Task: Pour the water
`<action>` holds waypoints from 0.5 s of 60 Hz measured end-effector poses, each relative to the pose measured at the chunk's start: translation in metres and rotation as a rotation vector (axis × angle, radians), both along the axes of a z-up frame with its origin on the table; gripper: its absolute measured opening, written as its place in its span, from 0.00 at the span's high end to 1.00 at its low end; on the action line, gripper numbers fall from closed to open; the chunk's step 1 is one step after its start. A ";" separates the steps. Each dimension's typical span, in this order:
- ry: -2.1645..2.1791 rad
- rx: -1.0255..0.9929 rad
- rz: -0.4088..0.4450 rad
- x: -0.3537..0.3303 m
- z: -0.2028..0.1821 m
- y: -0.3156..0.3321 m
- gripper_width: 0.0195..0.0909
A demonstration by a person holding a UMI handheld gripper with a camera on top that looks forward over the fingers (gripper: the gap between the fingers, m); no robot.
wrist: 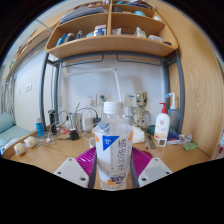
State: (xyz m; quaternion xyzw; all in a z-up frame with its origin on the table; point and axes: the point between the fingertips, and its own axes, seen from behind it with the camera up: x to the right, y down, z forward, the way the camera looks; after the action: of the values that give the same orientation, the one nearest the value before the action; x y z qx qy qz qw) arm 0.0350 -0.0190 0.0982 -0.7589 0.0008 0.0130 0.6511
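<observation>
A plastic bottle (112, 148) with a white cap and a white, blue and orange label stands upright between my two fingers. My gripper (112, 172) is shut on the bottle, with the purple pads (86, 160) pressed against both of its sides. The bottle's lower end is hidden below the fingers. Beyond it lies a wooden desk (50, 157).
A white bottle with a red cap (161, 128) stands right of my fingers. Small cups (25, 146) sit at the left of the desk. Cluttered bottles and cables (72, 122) line the wall. Wooden shelves (110, 40) hang overhead.
</observation>
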 end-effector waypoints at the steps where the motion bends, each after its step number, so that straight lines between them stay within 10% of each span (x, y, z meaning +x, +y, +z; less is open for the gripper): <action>1: -0.001 -0.001 0.002 0.000 0.000 0.000 0.57; 9: -0.005 -0.026 -0.009 0.002 -0.001 0.000 0.76; 30: -0.257 -0.109 -0.025 0.037 0.032 0.003 0.77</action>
State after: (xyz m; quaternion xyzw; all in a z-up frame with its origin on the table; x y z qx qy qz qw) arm 0.0725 -0.0157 0.1305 -0.7886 -0.0725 -0.0924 0.6036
